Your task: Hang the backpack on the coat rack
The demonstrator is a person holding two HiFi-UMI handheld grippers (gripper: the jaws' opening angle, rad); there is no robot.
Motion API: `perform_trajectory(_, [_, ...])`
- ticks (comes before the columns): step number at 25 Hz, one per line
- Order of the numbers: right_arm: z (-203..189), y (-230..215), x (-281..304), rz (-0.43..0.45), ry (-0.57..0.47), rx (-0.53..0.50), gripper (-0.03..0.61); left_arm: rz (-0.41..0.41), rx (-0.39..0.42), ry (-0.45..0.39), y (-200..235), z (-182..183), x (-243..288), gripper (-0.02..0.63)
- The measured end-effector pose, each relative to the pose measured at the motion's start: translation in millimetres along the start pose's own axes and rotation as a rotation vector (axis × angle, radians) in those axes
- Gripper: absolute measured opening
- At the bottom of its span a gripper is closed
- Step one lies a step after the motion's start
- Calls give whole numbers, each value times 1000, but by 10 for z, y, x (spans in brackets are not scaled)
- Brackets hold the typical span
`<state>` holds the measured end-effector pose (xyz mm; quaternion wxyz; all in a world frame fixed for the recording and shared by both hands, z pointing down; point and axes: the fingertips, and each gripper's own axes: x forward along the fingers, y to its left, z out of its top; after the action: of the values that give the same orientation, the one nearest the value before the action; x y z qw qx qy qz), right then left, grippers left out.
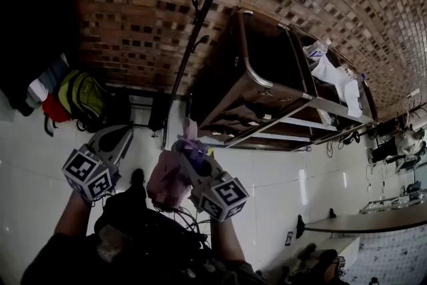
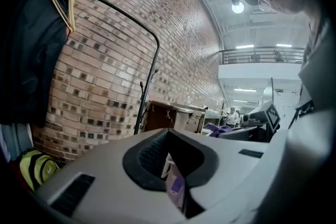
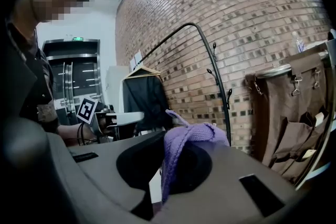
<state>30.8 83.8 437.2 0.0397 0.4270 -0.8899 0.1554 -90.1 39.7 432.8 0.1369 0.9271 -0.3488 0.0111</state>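
Note:
The lilac backpack (image 1: 168, 178) hangs between my two grippers, low in the head view. My right gripper (image 1: 184, 147) is shut on its woven purple strap (image 3: 181, 139), which loops up over the jaws. In the left gripper view my left gripper (image 2: 172, 168) is shut on a thin lilac strap with a buckle (image 2: 176, 186). Ahead against the brick wall stands the coat rack (image 1: 193, 30), a black pole with small hooks. It also shows as the coat rack (image 2: 140, 107) in the left gripper view and the coat rack (image 3: 222, 92) in the right gripper view.
A brown canvas cart on a metal frame (image 1: 260, 77) stands right of the coat rack, with a bottle and paper on top. Left of it, a garment rail (image 2: 126, 13) holds dark clothes (image 1: 33, 17), with a green and yellow bag (image 1: 83, 97) below. A table (image 1: 373, 217) is at the lower right.

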Motion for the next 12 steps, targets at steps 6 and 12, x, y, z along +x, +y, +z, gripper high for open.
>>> perform_trajectory(6, [344, -448, 584, -35, -5, -15, 3, 25, 21, -45, 530, 353, 487, 26])
perform_trajectory(12, [692, -902, 1125, -73, -42, -9, 3, -13, 53, -31, 1077, 537, 948, 26])
